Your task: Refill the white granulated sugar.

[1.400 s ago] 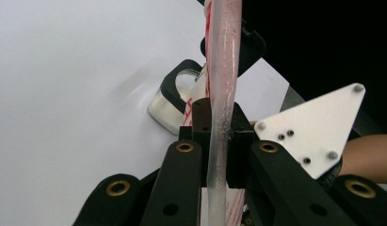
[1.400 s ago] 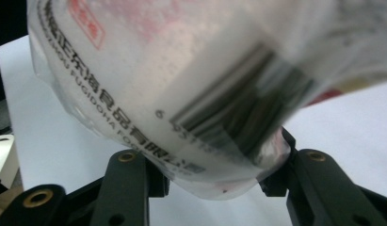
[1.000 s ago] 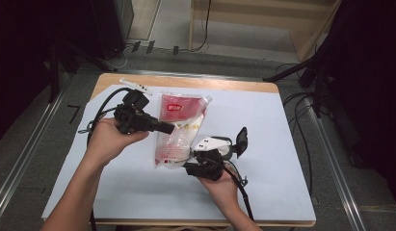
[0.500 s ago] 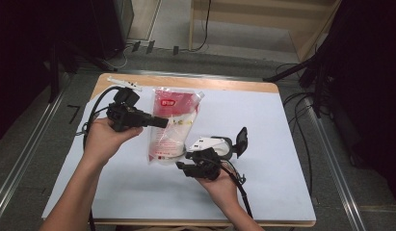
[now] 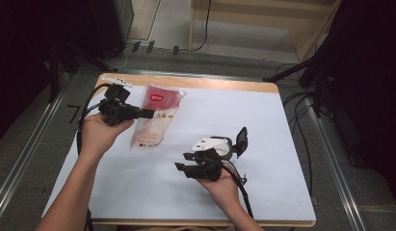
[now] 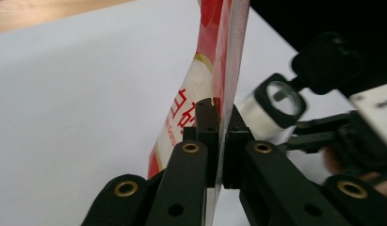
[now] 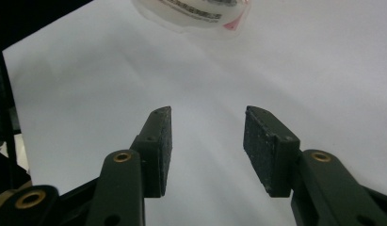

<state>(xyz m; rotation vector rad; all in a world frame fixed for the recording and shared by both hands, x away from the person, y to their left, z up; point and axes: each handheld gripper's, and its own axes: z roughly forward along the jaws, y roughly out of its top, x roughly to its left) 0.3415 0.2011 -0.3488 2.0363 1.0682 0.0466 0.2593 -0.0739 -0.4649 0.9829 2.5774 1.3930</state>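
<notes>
White paper covers the table (image 5: pixel 282 144), and on its 10 o'clock part the pouch (image 5: pixel 157 120) hangs tilted, its red top toward 12 o'clock and its pale bottom edge toward 6. Since the earlier pictures it has shifted toward 9 o'clock and lifted, no longer lying flat near the centre. The left gripper (image 5: pixel 150 113) has its jaws clamped on the pouch's side edge; in the left gripper view the pouch (image 6: pixel 214 70) stands edge-on between them. The right gripper (image 5: pixel 182 168), at 6 o'clock of the pouch and now well apart from it, holds its jaws apart over bare paper, having let go.
</notes>
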